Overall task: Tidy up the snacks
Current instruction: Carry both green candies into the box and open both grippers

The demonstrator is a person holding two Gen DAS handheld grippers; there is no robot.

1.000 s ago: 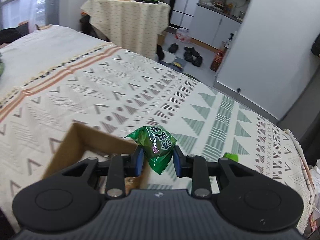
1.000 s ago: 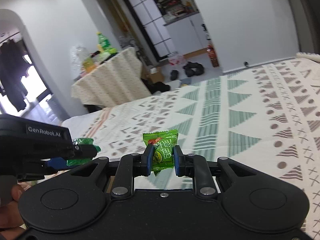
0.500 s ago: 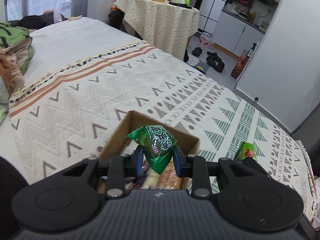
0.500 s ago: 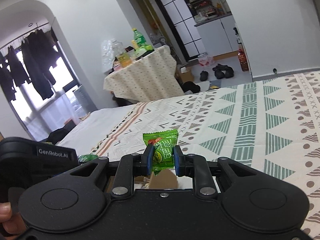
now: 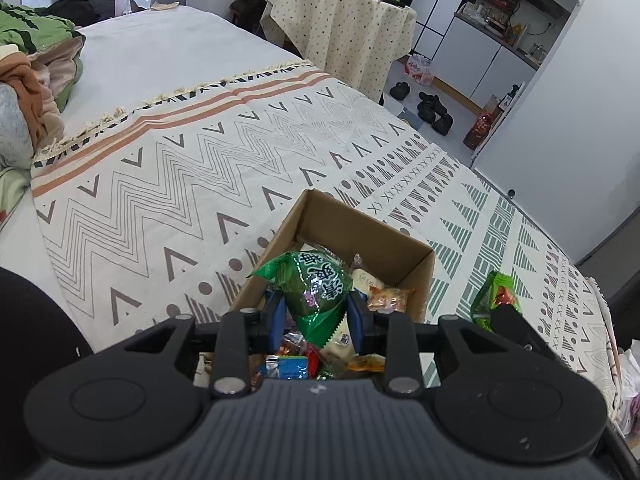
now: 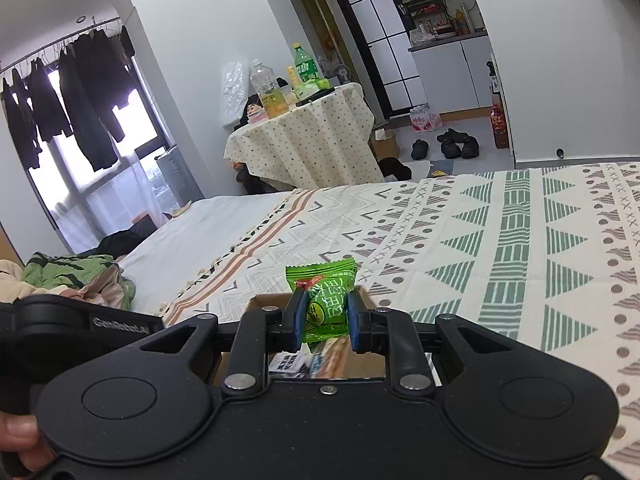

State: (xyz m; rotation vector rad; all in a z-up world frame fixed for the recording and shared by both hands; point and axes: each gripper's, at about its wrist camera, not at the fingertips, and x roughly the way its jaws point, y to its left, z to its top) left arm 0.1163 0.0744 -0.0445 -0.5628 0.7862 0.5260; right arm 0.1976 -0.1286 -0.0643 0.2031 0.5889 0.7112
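Note:
My left gripper (image 5: 316,314) is shut on a dark green snack packet (image 5: 316,292) and hangs over an open cardboard box (image 5: 360,224) that holds several wrapped snacks. In the right wrist view my right gripper (image 6: 324,326) is shut on a bright green snack packet (image 6: 326,302), just above the box's near rim (image 6: 264,302). That same bright green packet (image 5: 496,294) and a dark right fingertip show at the right of the box in the left wrist view. The left gripper's black body (image 6: 80,328) sits at the left of the right wrist view, with a hand's fingers below it.
The box stands on a bed with a patterned cover (image 5: 200,168). A pile of clothes (image 5: 28,80) lies at the bed's left end. Beyond the bed stand a cloth-covered table with bottles (image 6: 304,132), shoes on the floor (image 6: 456,146) and a white wall.
Both grippers have travelled across the bed with their packets until they hang over the box. The box's contents have come into view under the left gripper.

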